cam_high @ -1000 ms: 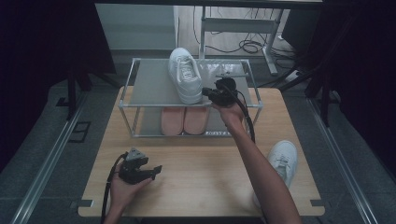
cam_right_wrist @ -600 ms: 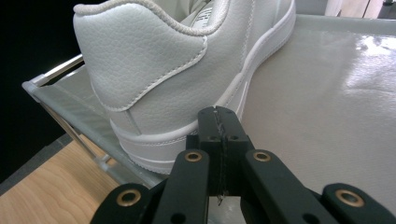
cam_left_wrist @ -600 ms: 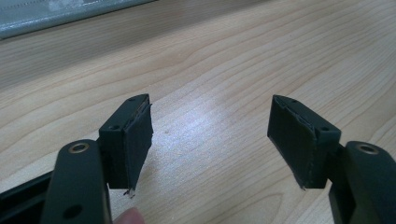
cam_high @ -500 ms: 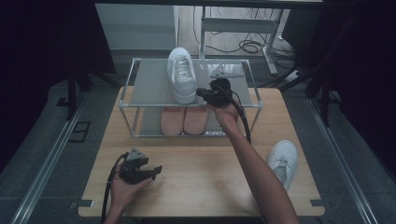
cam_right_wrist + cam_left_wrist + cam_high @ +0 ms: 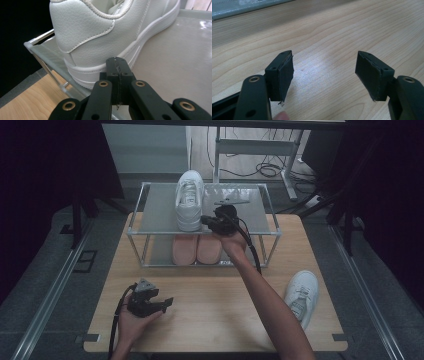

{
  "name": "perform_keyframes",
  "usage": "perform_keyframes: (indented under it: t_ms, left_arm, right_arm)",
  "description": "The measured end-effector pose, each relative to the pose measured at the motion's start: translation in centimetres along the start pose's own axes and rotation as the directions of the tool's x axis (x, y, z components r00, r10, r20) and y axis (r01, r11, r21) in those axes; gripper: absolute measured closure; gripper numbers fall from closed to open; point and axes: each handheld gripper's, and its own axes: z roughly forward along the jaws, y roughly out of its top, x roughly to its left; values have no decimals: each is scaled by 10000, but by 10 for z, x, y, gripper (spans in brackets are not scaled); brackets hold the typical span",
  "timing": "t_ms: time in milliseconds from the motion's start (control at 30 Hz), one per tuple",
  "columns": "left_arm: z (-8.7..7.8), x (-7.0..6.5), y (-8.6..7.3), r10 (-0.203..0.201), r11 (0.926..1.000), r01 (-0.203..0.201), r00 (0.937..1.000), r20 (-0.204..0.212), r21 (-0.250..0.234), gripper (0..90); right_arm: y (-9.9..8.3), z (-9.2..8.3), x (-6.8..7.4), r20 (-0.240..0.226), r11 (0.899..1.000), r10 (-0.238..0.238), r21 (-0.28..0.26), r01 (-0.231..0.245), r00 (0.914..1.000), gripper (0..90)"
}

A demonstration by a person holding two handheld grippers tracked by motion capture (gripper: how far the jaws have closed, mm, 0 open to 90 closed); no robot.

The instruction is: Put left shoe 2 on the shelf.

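white sneaker (image 5: 100, 37) sits just beyond the closed right tool (image 5: 117, 65).

Both forearms are bare, no sleeves or gloves showing. The left gripper (image 5: 167, 302) is a black block with a grey three-cornered plate on top and a black cable looping off its near left side; the left gripper view shows matte black jaw arms with brass-ringed screw holes and flat dark pads (image 5: 286, 76) with slightly frayed edges. The right gripper (image 5: 204, 220) is the same black build, a thick black cable running along the forearm, its jaw arms carrying brass-ringed holes and small dark screws at the tips.
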Motion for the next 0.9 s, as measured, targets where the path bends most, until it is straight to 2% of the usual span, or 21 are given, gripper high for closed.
perform_keyframes:
  t_ms: [433, 567, 667, 900]
  left_arm:
    - [2, -2, 0, 43, 10000, -43, 10000, 62, 6, 312]
    - [0, -1, 0, 26, 10000, -26, 10000, 40, -16, 312]
    - [0, 0, 0, 0, 10000, 0, 10000, 43, -58, 313]
    - [0, -1, 0, -13, 10000, 14, 10000, 29, -70, 312]
  right_arm:
    - [1, 8, 10, 22, 10000, -46, -85, 46, 10000, 900]
    - [1, 7, 9, -19, 10000, -24, -60, 24, 10000, 900]
    - [1, 3, 8, -63, 9999, 19, -134, -19, 10000, 900]
    - [0, -16, 4, -1, 9995, -215, -235, 214, 9998, 900]
